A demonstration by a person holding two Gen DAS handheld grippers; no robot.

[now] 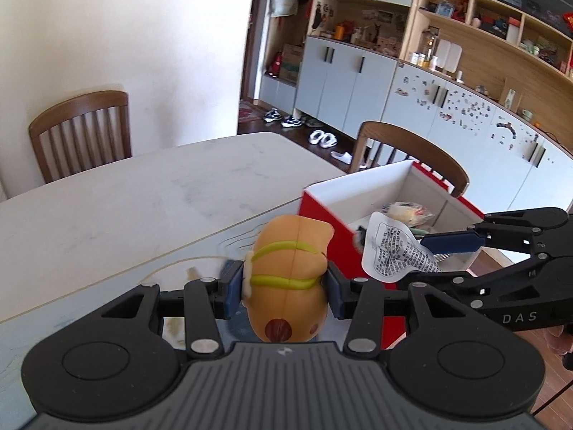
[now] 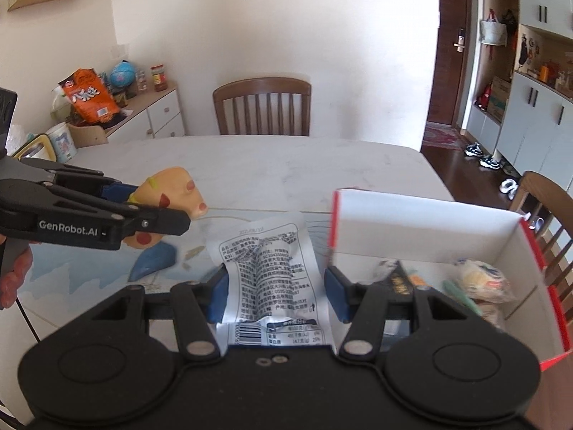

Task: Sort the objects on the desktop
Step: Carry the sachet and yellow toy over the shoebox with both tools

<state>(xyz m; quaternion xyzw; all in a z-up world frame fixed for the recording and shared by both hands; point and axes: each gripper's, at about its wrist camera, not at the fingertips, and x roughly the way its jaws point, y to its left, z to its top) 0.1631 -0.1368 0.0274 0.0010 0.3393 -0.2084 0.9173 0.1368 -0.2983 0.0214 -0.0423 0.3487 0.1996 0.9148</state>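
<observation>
We note both grippers angled downward over the pale marble-look table (image 2: 286, 165), side by side.

Left gripper (image 1: 284, 288): its blue pads pinch an orange, rounded soft toy figure with yellow-green stripes and brown spots (image 1: 290, 272) from either side. The toy is lifted off the tabletop, just left of the box. From the right wrist view, the same gripper enters from the left edge, with fingers of the person's hand (image 2: 12, 276) wrapped below its handle.

Right gripper (image 2: 277, 294): its jaws clamp a white, crinkled plastic snack packet with black printed text (image 2: 268, 268), held in the air beside the box's near-left corner.

The red cardboard box with white interior (image 2: 429, 229) stands on the table's right side and holds several wrapped items. A blue wedge-shaped piece (image 2: 154, 259) lies on the table below the toy.
</observation>
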